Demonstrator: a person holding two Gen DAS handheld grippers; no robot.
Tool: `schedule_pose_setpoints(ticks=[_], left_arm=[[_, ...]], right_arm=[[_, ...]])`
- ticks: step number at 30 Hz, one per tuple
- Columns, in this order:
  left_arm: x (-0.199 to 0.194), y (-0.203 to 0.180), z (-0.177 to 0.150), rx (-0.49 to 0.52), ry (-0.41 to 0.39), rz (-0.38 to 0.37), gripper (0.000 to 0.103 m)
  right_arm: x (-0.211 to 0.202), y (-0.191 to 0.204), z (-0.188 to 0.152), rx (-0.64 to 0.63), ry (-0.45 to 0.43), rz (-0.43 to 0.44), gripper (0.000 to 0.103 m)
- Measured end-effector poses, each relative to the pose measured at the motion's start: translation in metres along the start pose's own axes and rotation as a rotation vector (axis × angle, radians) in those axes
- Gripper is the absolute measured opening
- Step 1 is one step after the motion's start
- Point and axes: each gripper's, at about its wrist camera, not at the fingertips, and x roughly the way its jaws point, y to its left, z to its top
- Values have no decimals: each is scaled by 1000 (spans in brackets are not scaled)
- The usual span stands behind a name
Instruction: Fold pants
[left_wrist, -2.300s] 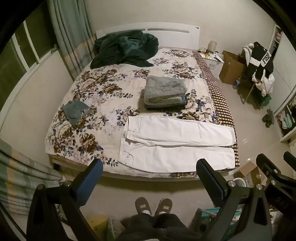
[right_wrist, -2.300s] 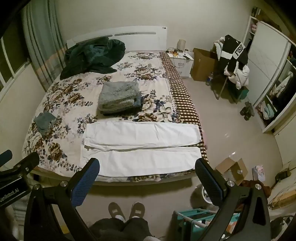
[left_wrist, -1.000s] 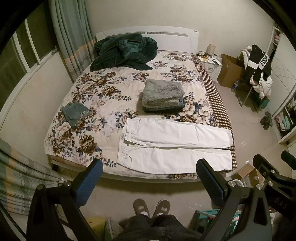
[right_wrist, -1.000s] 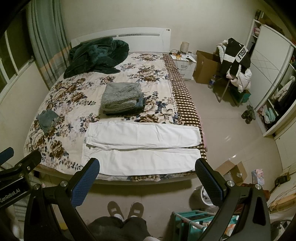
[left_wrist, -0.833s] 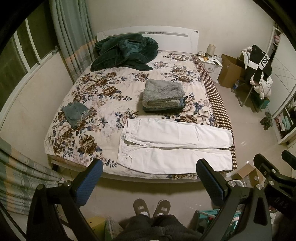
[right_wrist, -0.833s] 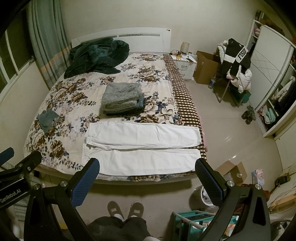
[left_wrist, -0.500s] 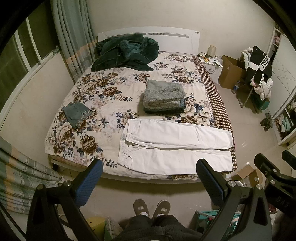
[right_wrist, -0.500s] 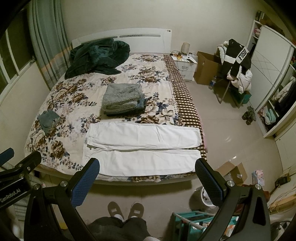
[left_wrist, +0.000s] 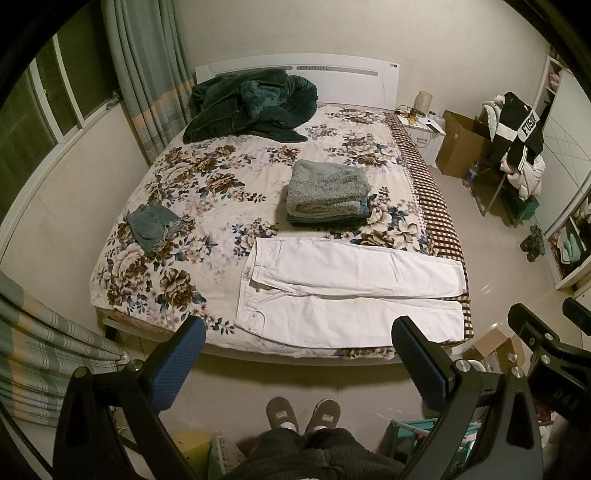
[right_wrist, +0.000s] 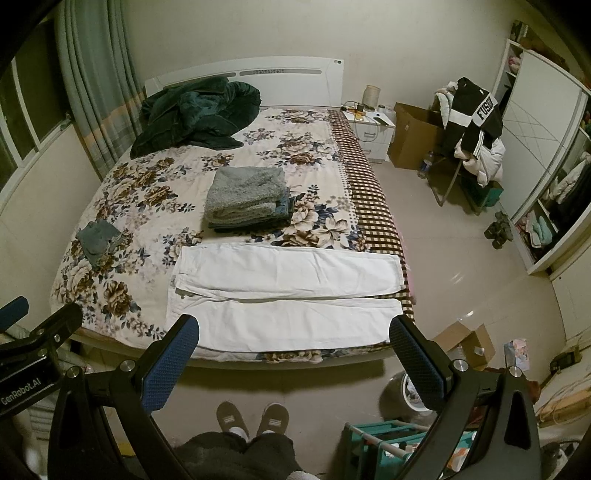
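White pants (left_wrist: 351, 291) lie flat along the near edge of the floral bed (left_wrist: 207, 195), waist to the left, both legs stretched right to the bed's right edge. They also show in the right wrist view (right_wrist: 288, 295). My left gripper (left_wrist: 297, 341) is open and empty, held high above the floor in front of the bed. My right gripper (right_wrist: 293, 341) is open and empty too, at a similar height, to the right of the left one. Neither touches the pants.
A folded grey stack (left_wrist: 327, 194) sits behind the pants. Folded denim shorts (left_wrist: 153, 225) lie at the bed's left. A dark green blanket (left_wrist: 251, 105) is heaped by the headboard. Cardboard boxes (right_wrist: 463, 345), a teal rack (right_wrist: 384, 445) and a chair with clothes (right_wrist: 472, 122) stand on the right floor.
Both grippers have drifted slightly, so the view has shifted a little. The pants have not moved and both grippers stay open.
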Motion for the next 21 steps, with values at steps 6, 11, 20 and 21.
schedule_pose_setpoints(ticks=[6, 11, 20, 21], left_arm=[[0, 0, 0, 0, 0, 0, 103], [-2, -4, 2, -1, 0, 2, 103], [-3, -4, 2, 2, 1, 3, 103], [-2, -3, 1, 0, -1, 3, 103]], right_arm=[[1, -1, 0, 0, 0, 0, 103], [-5, 1, 1, -1, 1, 4, 103], [-14, 9, -1, 0, 7, 6, 103], [-17, 22, 1, 1, 10, 9, 103]])
